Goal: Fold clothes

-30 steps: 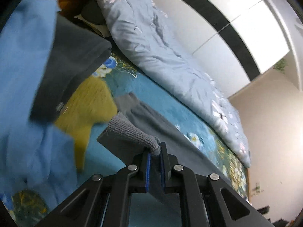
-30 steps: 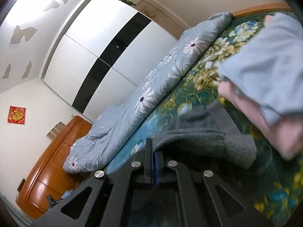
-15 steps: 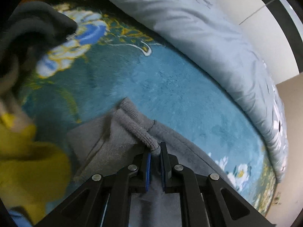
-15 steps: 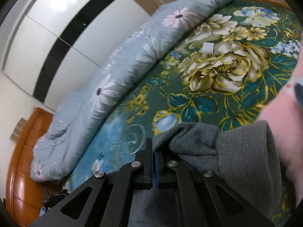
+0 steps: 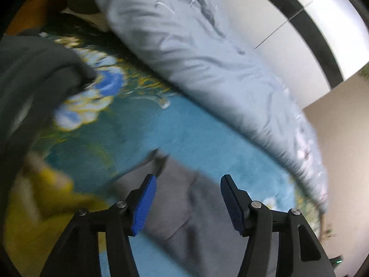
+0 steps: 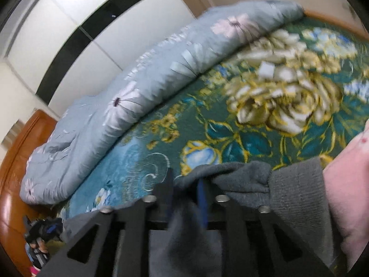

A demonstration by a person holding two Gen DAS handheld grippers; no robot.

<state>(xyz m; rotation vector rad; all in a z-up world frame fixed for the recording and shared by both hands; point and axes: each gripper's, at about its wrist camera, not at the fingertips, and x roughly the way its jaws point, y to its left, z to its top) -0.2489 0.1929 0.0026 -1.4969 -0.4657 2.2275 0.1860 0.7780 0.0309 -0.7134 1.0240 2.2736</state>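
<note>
Grey knitted garment [image 5: 198, 226] lies folded on the teal floral plush bedspread [image 5: 161, 133]. Left gripper [image 5: 188, 198] is opening, its blue pads clear of the cloth below. Right gripper [image 6: 184, 194] is opening too, grey fabric between its blurred pads.

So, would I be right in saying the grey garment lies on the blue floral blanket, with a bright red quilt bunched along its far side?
Not quite: the quilt is pale blue-grey with daisies, not red, as the right wrist view shows. The grey garment does lie on the floral blanket.

Blurred yellow garment [image 5: 46, 210], edge-cropped
</note>
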